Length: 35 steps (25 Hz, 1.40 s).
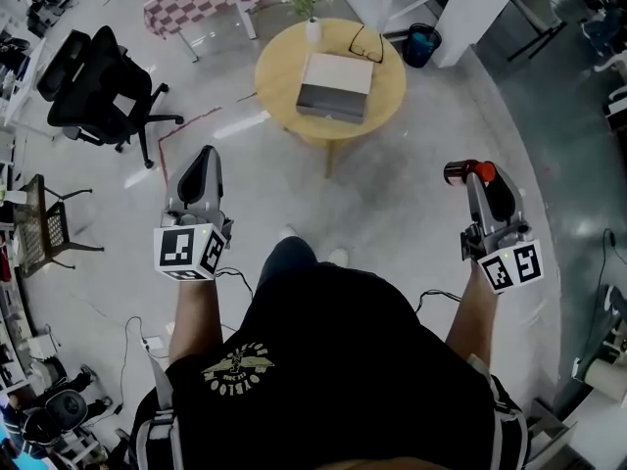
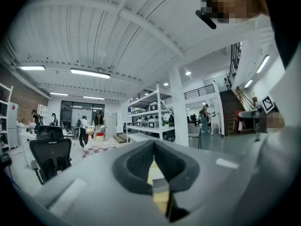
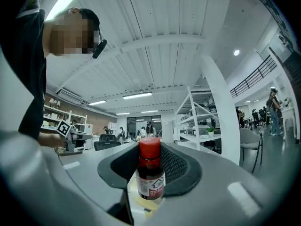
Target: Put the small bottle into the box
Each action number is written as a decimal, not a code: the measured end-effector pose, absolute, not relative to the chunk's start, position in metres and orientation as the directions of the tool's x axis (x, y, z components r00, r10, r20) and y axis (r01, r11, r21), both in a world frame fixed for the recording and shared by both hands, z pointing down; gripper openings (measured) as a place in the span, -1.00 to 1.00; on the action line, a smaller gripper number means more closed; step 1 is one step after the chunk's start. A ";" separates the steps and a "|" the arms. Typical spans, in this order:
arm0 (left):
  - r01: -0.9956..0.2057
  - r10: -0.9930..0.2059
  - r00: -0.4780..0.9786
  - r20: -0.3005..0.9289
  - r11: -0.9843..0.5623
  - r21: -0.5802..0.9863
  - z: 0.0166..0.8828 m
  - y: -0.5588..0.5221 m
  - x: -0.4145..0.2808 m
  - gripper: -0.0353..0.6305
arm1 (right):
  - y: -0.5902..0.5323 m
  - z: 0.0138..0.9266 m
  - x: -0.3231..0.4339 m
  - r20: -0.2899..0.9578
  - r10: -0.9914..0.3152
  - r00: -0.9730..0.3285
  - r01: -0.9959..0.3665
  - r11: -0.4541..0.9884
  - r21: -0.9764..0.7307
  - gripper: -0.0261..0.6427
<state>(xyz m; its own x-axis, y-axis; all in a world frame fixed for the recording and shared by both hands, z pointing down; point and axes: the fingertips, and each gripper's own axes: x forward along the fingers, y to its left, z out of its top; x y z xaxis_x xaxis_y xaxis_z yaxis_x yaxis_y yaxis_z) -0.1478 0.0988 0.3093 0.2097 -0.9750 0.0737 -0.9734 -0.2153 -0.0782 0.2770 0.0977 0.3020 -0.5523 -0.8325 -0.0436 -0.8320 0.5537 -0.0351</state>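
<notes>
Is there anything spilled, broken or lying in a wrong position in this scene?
Nothing stands out. The small bottle is capped and stands straight between the jaws of the right gripper. The left gripper is shut and empty. The box sits flat on the round table, with nothing spilled around it.
</notes>
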 end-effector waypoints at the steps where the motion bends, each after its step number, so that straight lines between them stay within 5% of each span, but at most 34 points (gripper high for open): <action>1: -0.975 -0.976 0.205 0.077 -0.210 -0.072 0.311 0.095 -0.152 -0.89 | 0.092 0.302 0.274 -0.041 -0.831 -0.555 -0.831 0.556 -0.035 -0.48; 35: -0.910 -0.906 0.412 0.097 -0.415 -0.013 0.327 -0.114 -0.202 -0.89 | -0.035 0.301 0.192 0.017 -0.905 -0.426 -0.904 0.425 -0.031 -0.48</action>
